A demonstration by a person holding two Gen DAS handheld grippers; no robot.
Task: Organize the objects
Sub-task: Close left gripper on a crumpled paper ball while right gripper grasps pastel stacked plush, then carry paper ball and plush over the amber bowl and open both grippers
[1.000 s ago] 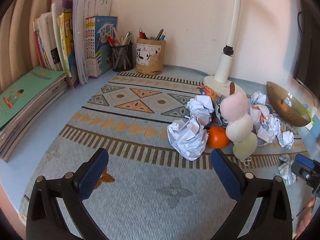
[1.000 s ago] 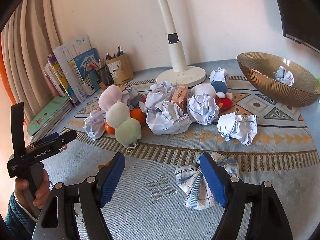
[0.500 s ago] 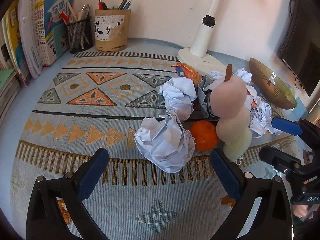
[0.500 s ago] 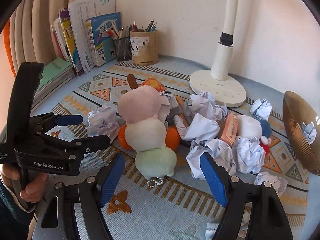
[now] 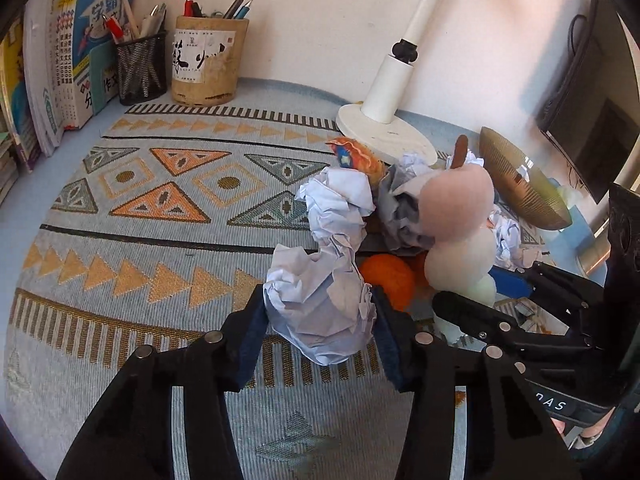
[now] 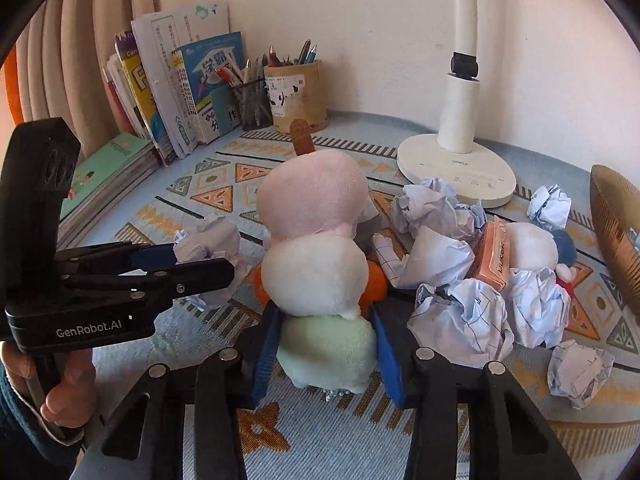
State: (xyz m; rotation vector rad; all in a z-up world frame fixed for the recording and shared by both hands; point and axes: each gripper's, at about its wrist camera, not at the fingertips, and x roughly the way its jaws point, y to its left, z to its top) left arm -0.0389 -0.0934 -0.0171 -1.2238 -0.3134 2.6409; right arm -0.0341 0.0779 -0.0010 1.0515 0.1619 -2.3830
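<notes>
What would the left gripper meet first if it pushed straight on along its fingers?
The paper ball already between the closing fingers of the left gripper. Beyond it, probably the second paper ball, though depth is hard to judge in this fisheye view.

Under that crumpled paper ball (image 5: 320, 304) the mat's stripes vanish, and the orange (image 5: 386, 280) behind it peeks out only halfway. The plush toy (image 6: 316, 264) blocks most of the pile from the right wrist view; just orange slivers show either side of its white middle. Its green bottom segment sits between blue pads (image 6: 386, 354), sides covered (whether they press, hard to tell). The gold bowl (image 6: 616, 232) is sliced off by the picture's edge. The small carton (image 6: 494, 256) carries lettering too blurred to read. The lamp (image 6: 460, 120) loses its head above the frame.
</notes>
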